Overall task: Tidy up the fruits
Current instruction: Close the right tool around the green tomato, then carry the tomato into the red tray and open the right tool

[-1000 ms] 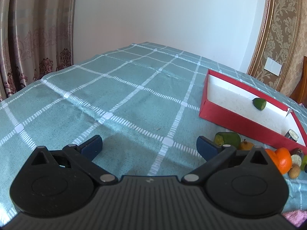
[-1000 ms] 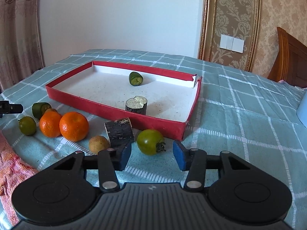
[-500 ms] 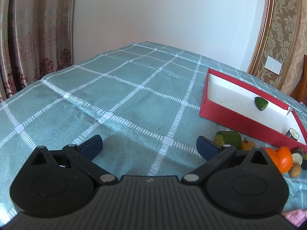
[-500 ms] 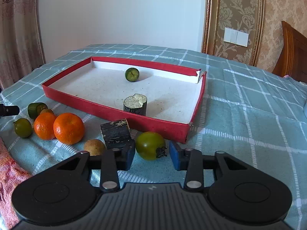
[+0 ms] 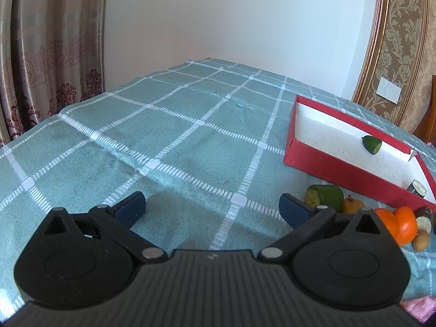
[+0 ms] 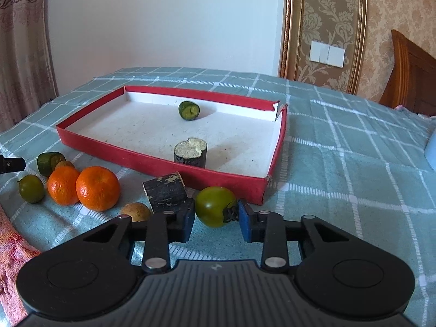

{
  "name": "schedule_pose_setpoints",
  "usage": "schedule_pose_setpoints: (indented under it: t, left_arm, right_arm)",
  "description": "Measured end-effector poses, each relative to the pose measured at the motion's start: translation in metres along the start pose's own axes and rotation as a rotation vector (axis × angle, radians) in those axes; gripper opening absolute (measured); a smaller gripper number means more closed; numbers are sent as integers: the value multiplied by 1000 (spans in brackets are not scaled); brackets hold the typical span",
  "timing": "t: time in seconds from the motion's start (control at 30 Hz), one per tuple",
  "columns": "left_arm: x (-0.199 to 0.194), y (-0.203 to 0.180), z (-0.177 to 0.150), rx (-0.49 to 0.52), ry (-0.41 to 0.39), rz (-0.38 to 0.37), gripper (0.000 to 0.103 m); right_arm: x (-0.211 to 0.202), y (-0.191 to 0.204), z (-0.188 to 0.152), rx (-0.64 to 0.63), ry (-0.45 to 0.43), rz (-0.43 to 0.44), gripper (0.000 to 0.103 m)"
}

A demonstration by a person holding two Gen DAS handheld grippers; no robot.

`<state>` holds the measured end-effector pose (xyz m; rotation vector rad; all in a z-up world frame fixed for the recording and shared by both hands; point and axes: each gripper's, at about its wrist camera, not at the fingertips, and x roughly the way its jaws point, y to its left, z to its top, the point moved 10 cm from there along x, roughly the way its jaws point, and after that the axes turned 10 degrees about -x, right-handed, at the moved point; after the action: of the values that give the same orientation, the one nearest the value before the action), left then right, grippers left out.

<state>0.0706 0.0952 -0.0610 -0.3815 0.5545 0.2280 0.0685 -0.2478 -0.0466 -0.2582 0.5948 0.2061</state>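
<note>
Two oranges (image 6: 84, 188) beside red tray (image 6: 163, 158)

Counter (image 6: 340, 163) draped in teal checked cloth. Resting on it: red tray (image 6: 152, 160), two oranges (image 6: 98, 188), green tomato (image 6: 215, 209), dark cut cylinder (image 6: 164, 192), small brown fruit (image 6: 136, 211), green pieces (image 6: 47, 162) toward left edge, pink towel (image 6: 11, 256) at near-left corner.

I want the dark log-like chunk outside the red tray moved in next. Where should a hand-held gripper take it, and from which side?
Grip the dark chunk across its curved bark sides, coming from above and the near side. It lies tilted on its side between the small brown fruit and the green tomato-like fruit, with the tray wall right behind, so its flat cut ends are crowded.
</note>
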Motion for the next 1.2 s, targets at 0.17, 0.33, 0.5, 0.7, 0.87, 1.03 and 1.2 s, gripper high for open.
schedule_pose_setpoints:
  t: [0.17, 0.33, 0.5, 0.7, 0.87, 1.03, 1.2]
  left_arm:
    - [0, 0, 0, 1, 1, 2, 103]
    - [0, 0, 0, 1, 1, 2, 103]
    - [0, 0, 0, 0, 1, 1, 103]
    - [0, 0, 0, 0, 0, 1, 103]
    - [0, 0, 0, 0, 0, 2, 103]
    - [-1, 0, 0, -5, -1, -5, 103]
    - [-2, 0, 1, -12, -3, -13, 103]
  right_arm:
    - [-9, -2, 6, -15, -23, -27, 33]
    - [-15, -4, 12, -21, -39, -48, 33]
    - [-20, -5, 17, -36, -53, -72, 33]
    - [-25, -4, 25, -44, -70, -83, 33]
    - [-22, -5, 32, -51, -75, -95, 33]
    - [-13, -13, 41, -24, -76, -93, 33]
    - [2, -31, 48, 60, -62, -73, 33]
